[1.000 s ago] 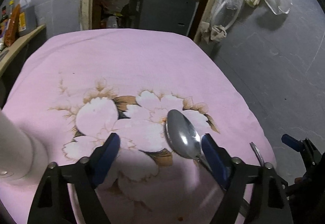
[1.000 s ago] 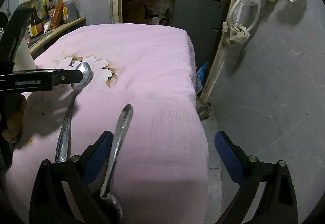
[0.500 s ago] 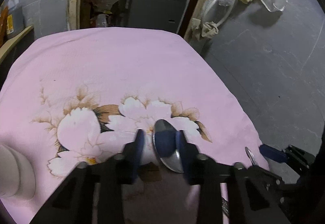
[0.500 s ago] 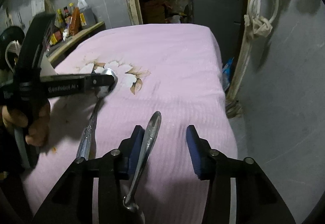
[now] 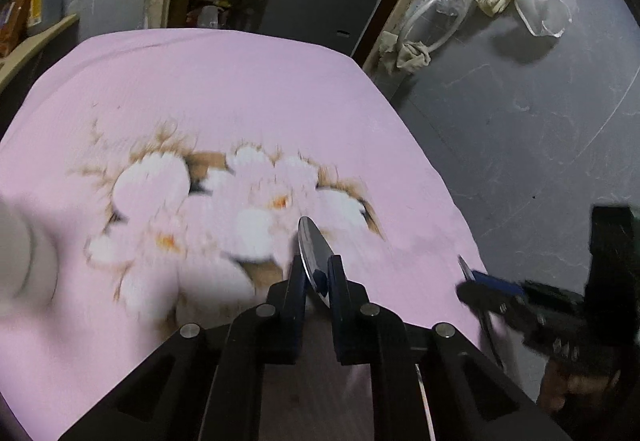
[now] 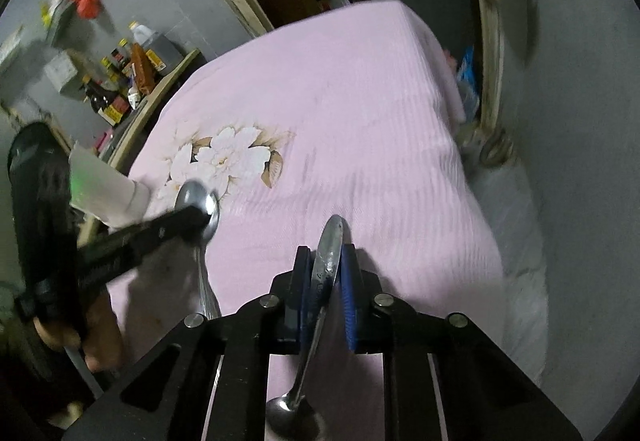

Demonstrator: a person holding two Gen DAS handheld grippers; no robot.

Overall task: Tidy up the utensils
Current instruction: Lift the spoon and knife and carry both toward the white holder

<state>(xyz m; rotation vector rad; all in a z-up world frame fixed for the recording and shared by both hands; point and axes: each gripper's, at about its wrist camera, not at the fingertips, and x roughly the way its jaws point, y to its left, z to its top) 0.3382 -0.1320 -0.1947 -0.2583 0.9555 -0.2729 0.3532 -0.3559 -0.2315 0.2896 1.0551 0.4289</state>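
My left tool [image 5: 316,273] is clamped down on the bowl of a spoon [image 5: 314,255], which stands on edge between the blue pads, its tip pointing to 12 o'clock over the white flower print on the pink cloth [image 5: 240,89] that covers the bench. My right tool [image 6: 326,273] is closed tight around the handle of a second spoon [image 6: 328,253]; the handle end pokes out toward 12 o'clock and its small bowl hangs back at 6 o'clock beneath the tool. From the right wrist view, the first spoon sits at about 9 o'clock with its handle running down toward 6 o'clock. A white cylinder [image 6: 106,193] stands at 9 o'clock behind it.
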